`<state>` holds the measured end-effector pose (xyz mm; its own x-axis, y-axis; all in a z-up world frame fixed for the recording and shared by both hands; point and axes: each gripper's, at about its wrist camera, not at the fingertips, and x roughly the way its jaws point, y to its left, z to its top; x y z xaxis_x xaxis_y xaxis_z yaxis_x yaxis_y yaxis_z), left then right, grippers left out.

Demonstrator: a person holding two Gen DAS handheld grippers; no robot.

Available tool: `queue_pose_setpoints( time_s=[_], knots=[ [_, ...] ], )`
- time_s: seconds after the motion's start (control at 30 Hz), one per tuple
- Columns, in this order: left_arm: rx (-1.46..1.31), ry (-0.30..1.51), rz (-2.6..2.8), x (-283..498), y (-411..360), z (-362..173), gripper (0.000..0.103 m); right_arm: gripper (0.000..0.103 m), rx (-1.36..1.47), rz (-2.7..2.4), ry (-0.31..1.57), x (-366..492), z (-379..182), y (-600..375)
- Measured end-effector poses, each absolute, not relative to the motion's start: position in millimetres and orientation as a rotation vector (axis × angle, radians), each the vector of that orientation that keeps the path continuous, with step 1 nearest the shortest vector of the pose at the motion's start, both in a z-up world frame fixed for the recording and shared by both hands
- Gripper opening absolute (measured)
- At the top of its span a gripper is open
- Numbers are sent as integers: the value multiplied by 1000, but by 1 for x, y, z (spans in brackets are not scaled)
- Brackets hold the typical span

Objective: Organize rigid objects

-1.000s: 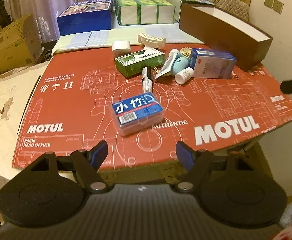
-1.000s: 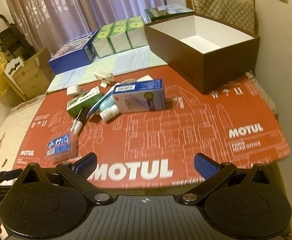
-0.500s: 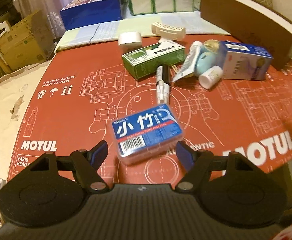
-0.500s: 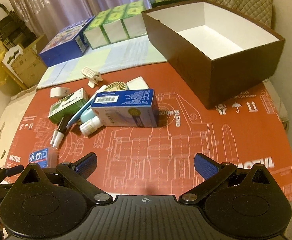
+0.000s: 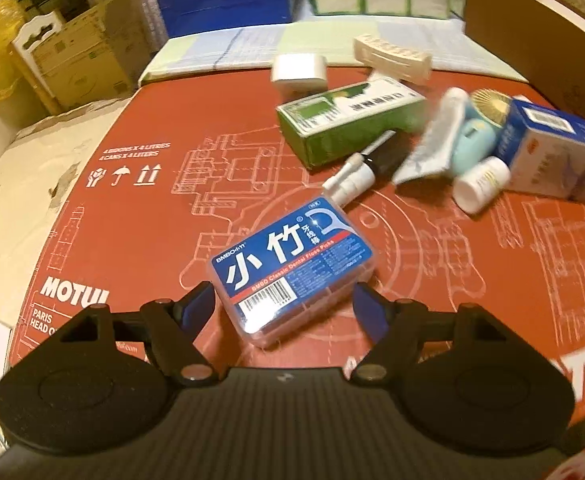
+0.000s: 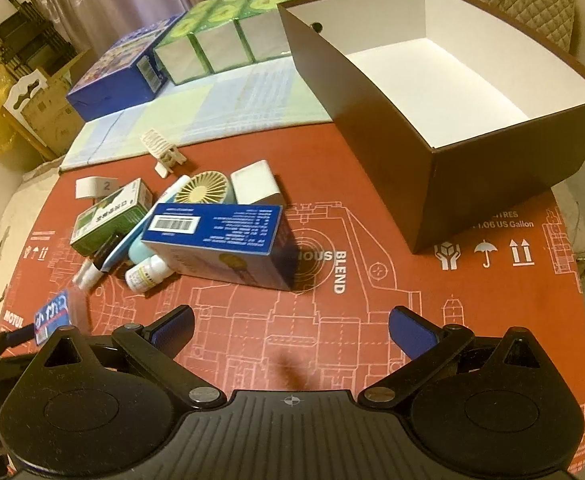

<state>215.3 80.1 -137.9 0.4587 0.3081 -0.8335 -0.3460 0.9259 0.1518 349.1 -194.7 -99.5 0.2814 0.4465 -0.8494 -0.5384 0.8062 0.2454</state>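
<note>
Both tongs released; left gripper straddles floss box; spray bottle just beyond.

Floss pick case: clear glossy plastic, glossy printed label. Red sheet on the worktop: matt printed cardboard, corrugated edge. Brown box: matt card outside, smooth white inside. Blue carton: smooth printed card. Left gripper, right gripper: matt black plastic, blue pads.
</note>
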Motion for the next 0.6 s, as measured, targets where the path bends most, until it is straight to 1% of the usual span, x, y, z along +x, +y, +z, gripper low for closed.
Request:
queue_pose_setpoints(
  time_s=[0.13, 0.37, 0.6],
  knots=[
    [-30, 1023, 382, 217, 86, -131, 72, 101, -106, 685, 1101, 360, -100, -193],
    [133, 1047, 202, 220, 83, -124, 73, 101, -122, 726, 1105, 378, -102, -191],
    [256, 1075, 79, 234, 85, -132, 73, 101, -118, 712, 1123, 385, -107, -193]
  ],
)
